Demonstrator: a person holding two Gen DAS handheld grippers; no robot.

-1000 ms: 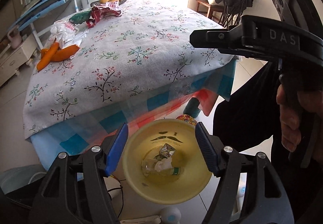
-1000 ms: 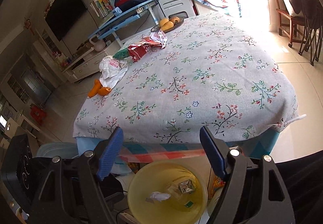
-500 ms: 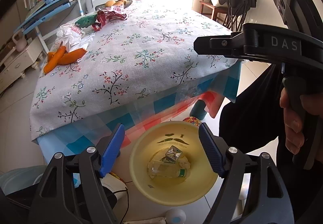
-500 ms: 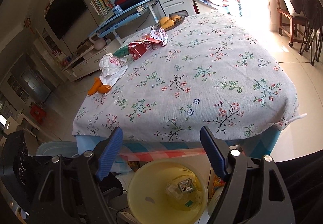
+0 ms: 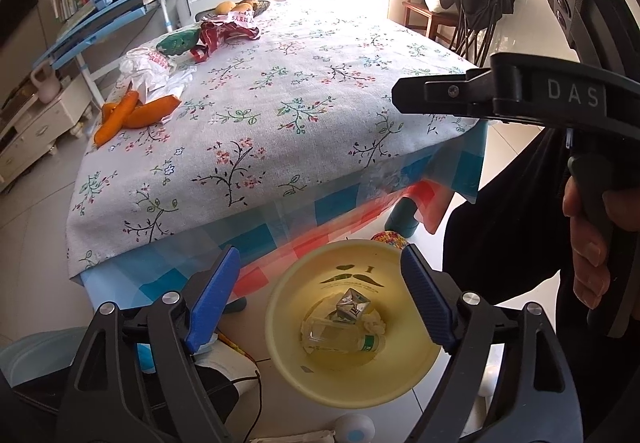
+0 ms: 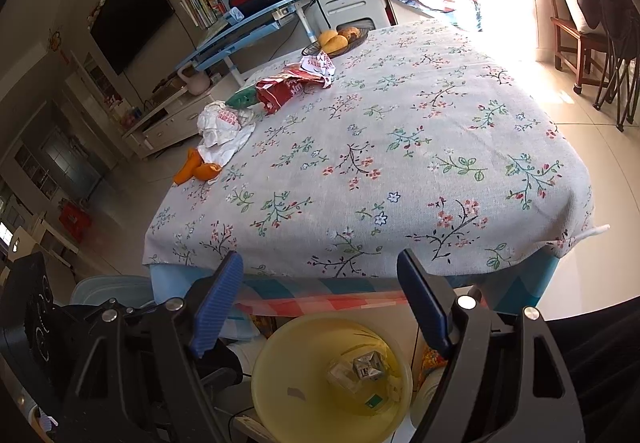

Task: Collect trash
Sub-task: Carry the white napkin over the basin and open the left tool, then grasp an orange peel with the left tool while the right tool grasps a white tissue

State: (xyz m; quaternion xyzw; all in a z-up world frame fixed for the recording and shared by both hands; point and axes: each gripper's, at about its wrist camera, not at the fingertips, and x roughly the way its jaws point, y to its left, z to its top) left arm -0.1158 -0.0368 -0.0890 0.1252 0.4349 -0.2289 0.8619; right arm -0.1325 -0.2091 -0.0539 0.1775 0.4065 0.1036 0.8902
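Left gripper (image 5: 320,299) and right gripper (image 6: 320,301): blue pads spread wide, nothing held, both poised over the yellow bin (image 5: 280,327) on the floor below the near edge of the table (image 5: 280,147). Inside the bin: a clear plastic bottle (image 5: 340,339), a crumpled foil scrap (image 5: 354,305) and white tissue.

Trash left on the table, all toward the far left corner and left edge: orange peels (image 5: 128,115) at the left edge; a crumpled white bag (image 5: 148,67) just beyond, touching them; a green wrapper (image 5: 178,39) and a red wrapper (image 5: 222,35) farther back; a fruit dish (image 5: 240,7) at the far edge, probably not trash.

Likely step in hand: reach back out for the next piece. Nearest candidate: the peels. Suggested technique:
- Raise above the near edge before travelling, to avoid snagging the hanging cloth.
- Approach from above with pads open, straddling one peel across its narrow width.
- Close gently; curved peel likely to slip or split.
- Avoid pinching the tablecloth or the bag's edge.
- Release only when centred over the bin.
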